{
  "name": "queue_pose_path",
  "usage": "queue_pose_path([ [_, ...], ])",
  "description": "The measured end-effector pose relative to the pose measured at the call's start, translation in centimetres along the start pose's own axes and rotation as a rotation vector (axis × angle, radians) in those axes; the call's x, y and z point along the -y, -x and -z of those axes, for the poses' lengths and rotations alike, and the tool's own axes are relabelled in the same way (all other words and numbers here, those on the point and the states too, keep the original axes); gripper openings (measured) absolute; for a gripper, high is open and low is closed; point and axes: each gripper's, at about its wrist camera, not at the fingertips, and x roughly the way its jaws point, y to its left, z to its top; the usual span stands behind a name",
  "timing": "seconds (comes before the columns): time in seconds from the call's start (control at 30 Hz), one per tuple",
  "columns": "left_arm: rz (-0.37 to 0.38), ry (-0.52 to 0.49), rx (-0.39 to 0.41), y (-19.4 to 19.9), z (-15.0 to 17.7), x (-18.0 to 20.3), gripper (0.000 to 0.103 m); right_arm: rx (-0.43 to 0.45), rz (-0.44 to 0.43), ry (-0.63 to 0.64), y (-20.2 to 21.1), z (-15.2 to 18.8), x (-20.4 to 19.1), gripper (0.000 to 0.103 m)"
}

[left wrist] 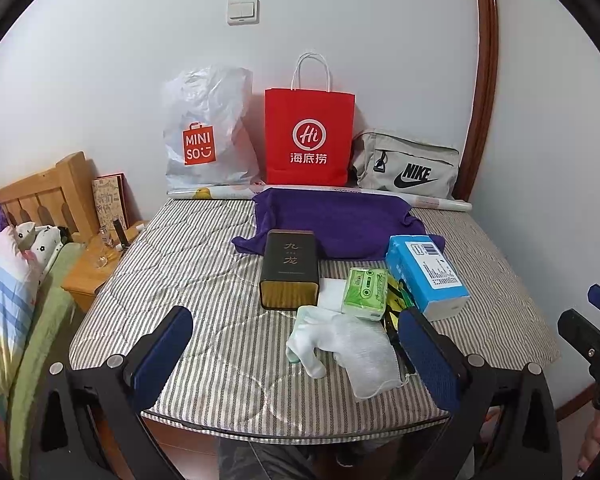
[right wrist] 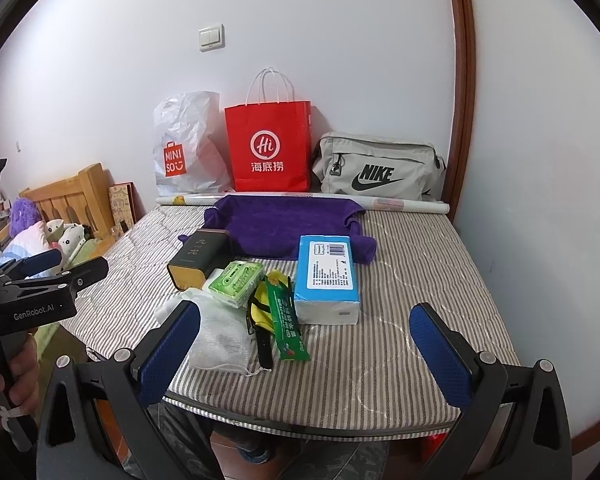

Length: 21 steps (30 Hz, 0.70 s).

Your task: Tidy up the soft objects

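A striped mattress (left wrist: 204,272) holds a pile of small items. A pale sock (left wrist: 306,338) and a white face mask (left wrist: 366,354) lie nearest the front edge, beside a green tissue pack (left wrist: 365,290) and a blue tissue pack (left wrist: 428,274). A purple towel (left wrist: 332,222) is spread behind them. My left gripper (left wrist: 296,356) hovers open above the sock and mask, touching nothing. My right gripper (right wrist: 306,350) stands open over the front edge, with the mask (right wrist: 220,338) by its left finger and a green snack packet (right wrist: 286,322) ahead.
A dark tea tin (left wrist: 290,272) stands by the towel. A white plastic bag (left wrist: 206,132), a red paper bag (left wrist: 309,136) and a grey Nike pouch (left wrist: 408,166) line the wall. A wooden nightstand (left wrist: 88,268) and another bed sit left. A yellow item (right wrist: 260,312) lies beside the packet.
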Motion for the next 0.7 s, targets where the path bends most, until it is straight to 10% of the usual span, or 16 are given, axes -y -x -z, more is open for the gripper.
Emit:
queue_pose_path([
  [0.7, 0.023, -0.005, -0.013, -0.68, -0.09, 0.14, 0.103, 0.007, -0.027, 0.016, -0.36, -0.29, -0.08, 0.103],
])
